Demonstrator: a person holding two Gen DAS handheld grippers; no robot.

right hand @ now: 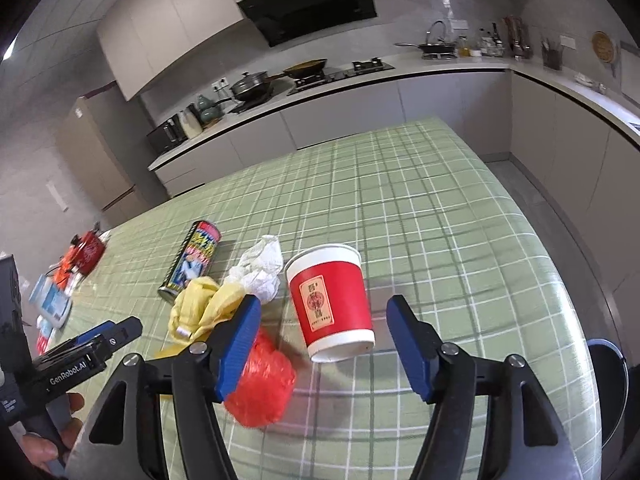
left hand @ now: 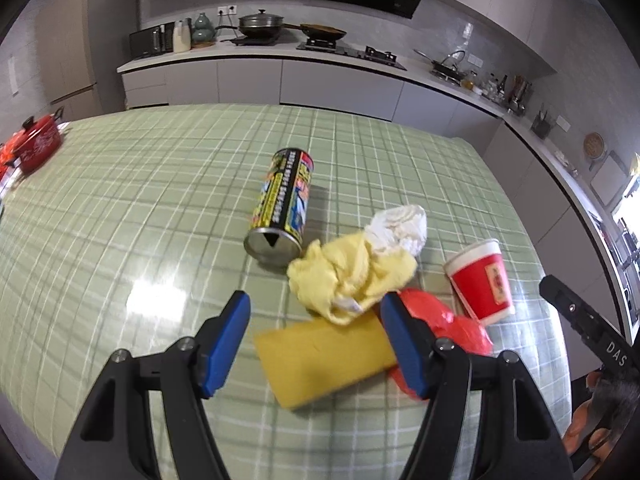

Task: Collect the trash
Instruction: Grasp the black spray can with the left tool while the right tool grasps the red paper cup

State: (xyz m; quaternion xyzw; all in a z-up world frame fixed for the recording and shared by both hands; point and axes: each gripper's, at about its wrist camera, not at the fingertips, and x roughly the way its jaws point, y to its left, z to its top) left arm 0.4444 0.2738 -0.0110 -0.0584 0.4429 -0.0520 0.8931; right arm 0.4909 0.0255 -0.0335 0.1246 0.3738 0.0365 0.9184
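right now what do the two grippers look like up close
Both match: the left gripper and the right gripper have black angular frames with silver bolts and two ribbed blue pads. The left one's body carries white GenRobot.AI lettering, seen from the right camera; the right one's shows white letters DAS. No cables or sleeves show.

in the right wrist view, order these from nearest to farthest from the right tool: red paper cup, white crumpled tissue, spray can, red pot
1. red paper cup, upright on the table just ahead of the right tool, between its open fingers.
2. white crumpled tissue, just left of the cup and a little farther back.
3. spray can, lying on its side, farther left.
4. red pot, far left near the table edge.
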